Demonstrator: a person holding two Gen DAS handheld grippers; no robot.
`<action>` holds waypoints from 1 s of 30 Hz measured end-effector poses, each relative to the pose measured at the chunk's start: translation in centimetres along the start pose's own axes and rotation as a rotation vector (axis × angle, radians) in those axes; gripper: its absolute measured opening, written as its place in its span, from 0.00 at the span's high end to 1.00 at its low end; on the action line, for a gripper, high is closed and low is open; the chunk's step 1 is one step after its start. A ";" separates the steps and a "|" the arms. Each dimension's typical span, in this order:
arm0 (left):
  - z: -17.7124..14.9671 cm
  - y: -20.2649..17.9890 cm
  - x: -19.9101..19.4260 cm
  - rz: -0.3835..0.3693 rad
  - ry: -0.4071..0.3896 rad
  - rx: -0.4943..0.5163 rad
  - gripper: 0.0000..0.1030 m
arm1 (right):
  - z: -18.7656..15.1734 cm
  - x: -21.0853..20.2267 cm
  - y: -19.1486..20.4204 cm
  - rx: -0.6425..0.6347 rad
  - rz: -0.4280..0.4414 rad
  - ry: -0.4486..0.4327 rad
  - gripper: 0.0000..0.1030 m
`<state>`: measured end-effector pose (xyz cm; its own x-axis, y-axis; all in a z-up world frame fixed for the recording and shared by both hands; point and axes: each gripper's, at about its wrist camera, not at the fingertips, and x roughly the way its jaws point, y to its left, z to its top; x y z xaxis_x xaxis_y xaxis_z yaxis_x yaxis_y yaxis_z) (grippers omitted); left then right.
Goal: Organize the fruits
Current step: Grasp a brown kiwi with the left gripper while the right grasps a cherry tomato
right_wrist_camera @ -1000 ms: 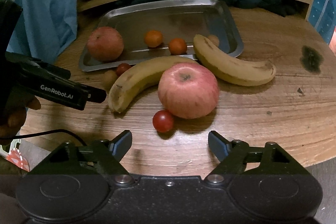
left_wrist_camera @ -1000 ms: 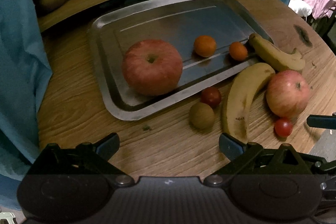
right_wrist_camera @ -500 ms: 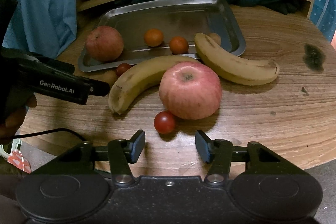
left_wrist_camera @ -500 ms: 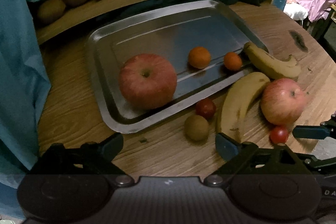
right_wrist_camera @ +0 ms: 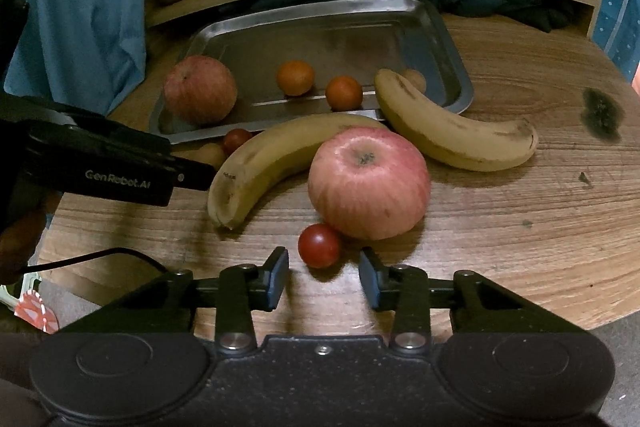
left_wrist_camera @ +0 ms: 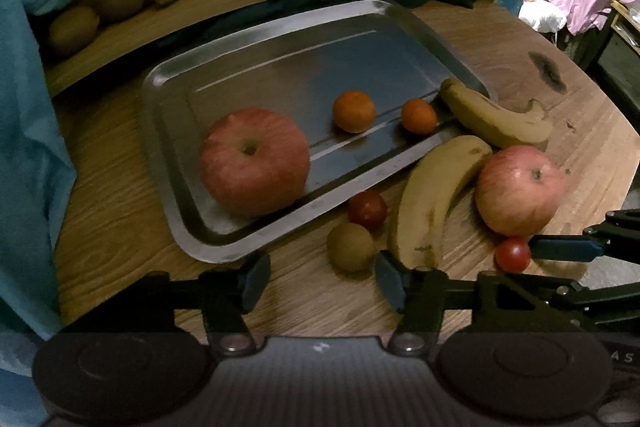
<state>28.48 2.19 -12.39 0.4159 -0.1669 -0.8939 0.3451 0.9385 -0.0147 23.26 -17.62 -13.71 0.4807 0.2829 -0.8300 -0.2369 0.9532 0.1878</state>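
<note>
Clearly, your right gripper (right_wrist_camera: 323, 279) sat with jaws parted just short of the small red cherry tomato (right_wrist_camera: 319, 245), which lay on the round wooden table (right_wrist_camera: 500, 227) touching the big pink-red apple (right_wrist_camera: 369, 183). You needed to straddle it squarely and close softly. Your left gripper (left_wrist_camera: 320, 281) hung open, empty, near the brown kiwi (left_wrist_camera: 351, 246).

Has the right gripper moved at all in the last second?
Yes. The right gripper has moved forward toward the cherry tomato, fingers narrowed but open.

A small red cherry tomato (right_wrist_camera: 319, 245) rests on the table, touching a pink-red upright apple (right_wrist_camera: 369, 183).
</note>
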 end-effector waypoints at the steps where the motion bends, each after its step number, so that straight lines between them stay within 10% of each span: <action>1: 0.1 -0.1 0.1 -0.003 0.001 0.002 0.43 | 0.0 0.0 0.0 0.000 0.001 0.000 0.61; 30: 1.6 -1.5 1.7 0.001 0.028 0.020 0.68 | 0.1 0.1 -0.2 -0.011 0.033 -0.005 0.68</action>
<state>30.05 -0.01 -13.17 0.3923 -0.1570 -0.9063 0.3614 0.9324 -0.0051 23.47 -17.78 -13.74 0.4769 0.3143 -0.8208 -0.2621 0.9422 0.2085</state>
